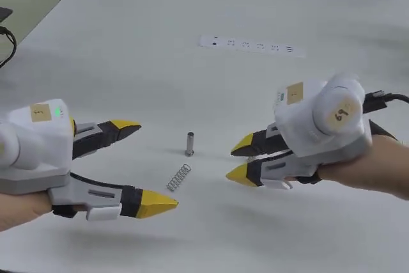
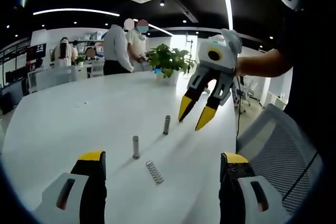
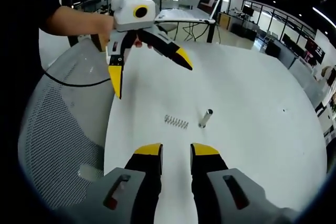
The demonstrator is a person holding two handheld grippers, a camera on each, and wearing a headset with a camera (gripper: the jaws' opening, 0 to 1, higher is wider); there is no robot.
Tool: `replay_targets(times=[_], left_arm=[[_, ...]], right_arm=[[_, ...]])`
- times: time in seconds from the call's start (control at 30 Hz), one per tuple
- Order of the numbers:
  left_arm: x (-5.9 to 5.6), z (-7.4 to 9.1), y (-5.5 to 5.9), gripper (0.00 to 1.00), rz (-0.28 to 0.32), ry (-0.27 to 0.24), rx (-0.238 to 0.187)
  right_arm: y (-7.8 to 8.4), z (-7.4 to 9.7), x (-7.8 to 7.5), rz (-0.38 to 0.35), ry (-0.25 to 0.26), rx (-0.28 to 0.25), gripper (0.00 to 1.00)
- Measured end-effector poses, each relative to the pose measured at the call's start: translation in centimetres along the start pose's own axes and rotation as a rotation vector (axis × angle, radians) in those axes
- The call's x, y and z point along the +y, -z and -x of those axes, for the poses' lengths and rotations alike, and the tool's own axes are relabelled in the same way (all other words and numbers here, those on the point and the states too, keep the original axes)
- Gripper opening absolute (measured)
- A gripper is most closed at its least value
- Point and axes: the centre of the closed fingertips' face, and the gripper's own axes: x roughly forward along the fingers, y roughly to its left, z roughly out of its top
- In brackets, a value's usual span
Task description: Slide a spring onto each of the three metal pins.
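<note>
Spring (image 1: 179, 178) lay slanted on the bench (image 1: 128, 62) beside the upright pin (image 1: 190, 144) in the head view, nearer my wide left tongs (image 1: 155, 164). Left gripper view put it ahead between the jaws. Right gripper view showed my right tongs (image 3: 176, 149) narrow, empty.

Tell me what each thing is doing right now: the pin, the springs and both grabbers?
Left gripper, wide open, empty.
Right gripper, slightly open, empty.
Metal pin, standing upright, bare.
Loose spring, lying flat beside the pin, not touching it.
Second spring, standing upright, probably already on a pin.
</note>
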Motion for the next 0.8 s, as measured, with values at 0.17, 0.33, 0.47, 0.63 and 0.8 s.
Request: replay_targets(times=[0.17, 0.33, 0.47, 0.63, 0.8], left_arm=[[-0.1, 0.1, 0.1, 0.86, 0.000, 0.001, 0.002], [-0.2, 0.3, 0.2, 0.86, 0.001, -0.002, 0.001], [-0.2, 0.5, 0.3, 0.86, 0.004, -0.008, -0.002], [-0.1, 0.8, 0.5, 0.86, 0.008, -0.016, 0.000], [-0.1, 1.0, 0.7, 0.86, 0.014, -0.016, -0.002]], right_arm=[[-0.7, -1.2, 0.5, 0.053, -0.039, 0.015, 0.19], [-1.6, -2.3, 0.7, 0.131, -0.086, 0.018, 0.21], [-2.0, -3.2, 0.8, 0.217, -0.113, 0.038, 0.21], [-2.5, -4.5, 1.0, 0.260, -0.141, 0.043, 0.21], [-2.7, -5.3, 1.2, 0.308, -0.165, 0.047, 0.20]])
